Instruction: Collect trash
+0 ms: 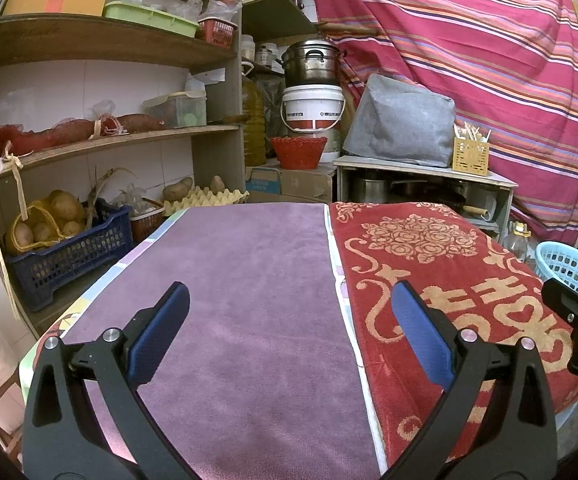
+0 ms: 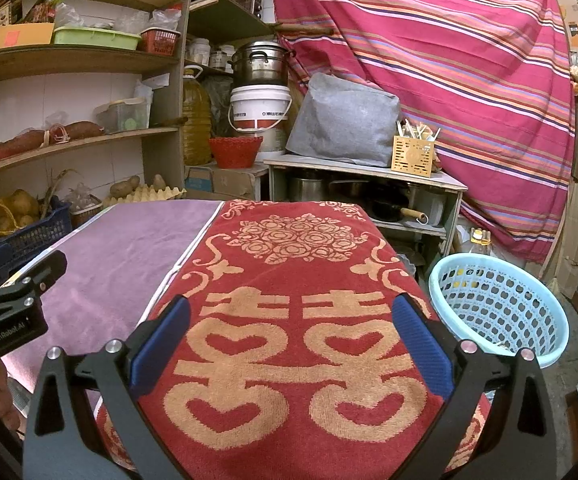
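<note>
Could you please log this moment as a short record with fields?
left hand-held gripper: open, empty, over purple towel
right hand-held gripper: open, empty, over red towel
table covering: purple towel on the left, red towel on the right, side by side
trash on table: none visible
basket: light blue, on the floor right of the table; a small scrap seems to lie inside
behind table: shelves with potatoes, white bucket, striped cloth
</note>
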Tool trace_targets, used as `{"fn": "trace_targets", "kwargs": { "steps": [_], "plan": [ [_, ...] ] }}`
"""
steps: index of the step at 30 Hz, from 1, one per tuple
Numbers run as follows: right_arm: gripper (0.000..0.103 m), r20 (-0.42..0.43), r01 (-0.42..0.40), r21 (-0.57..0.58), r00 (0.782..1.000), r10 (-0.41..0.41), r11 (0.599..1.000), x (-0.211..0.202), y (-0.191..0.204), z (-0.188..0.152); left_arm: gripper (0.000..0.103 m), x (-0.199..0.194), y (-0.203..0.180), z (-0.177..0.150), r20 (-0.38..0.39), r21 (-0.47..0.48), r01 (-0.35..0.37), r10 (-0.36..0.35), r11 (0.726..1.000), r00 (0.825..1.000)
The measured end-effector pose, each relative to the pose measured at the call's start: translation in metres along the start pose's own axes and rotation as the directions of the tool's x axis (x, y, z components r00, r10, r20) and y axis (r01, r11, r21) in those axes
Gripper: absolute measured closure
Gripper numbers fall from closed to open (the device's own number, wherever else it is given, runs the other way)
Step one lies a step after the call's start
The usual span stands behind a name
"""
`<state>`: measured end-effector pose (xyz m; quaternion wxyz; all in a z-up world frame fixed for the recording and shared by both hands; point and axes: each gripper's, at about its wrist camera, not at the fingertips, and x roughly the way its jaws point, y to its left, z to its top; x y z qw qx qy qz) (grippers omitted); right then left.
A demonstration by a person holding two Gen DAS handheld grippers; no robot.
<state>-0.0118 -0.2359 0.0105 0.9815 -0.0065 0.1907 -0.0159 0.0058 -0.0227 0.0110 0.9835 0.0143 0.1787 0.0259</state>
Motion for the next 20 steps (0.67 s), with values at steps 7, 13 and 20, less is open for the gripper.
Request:
{"fn": "trace_targets", "kwargs": {
  "steps": [7,13,20],
  "plan": [
    [0.005,0.0,0.0,-0.001,1.0,0.0,1.0,0.0001,-0.0004,0.0004,0.005,-0.0017,0.0008,0.0014,0.006,0.005,-0.001,0.001,1.0,1.0],
    [0.005,-0.001,0.0,0.0,1.0,0.0,1.0,0.0002,-0.0001,0.0004,0.005,-0.0012,0.0015,0.004,0.0,0.003,0.0,0.0,1.0,1.0],
    [0.005,-0.001,0.001,-0.002,1.0,-0.001,1.0,0.0005,-0.0005,0.0005,0.005,-0.0027,0.0018,0.0076,-0.001,-0.01,-0.004,0.004,1.0,1.0]
  ]
}}
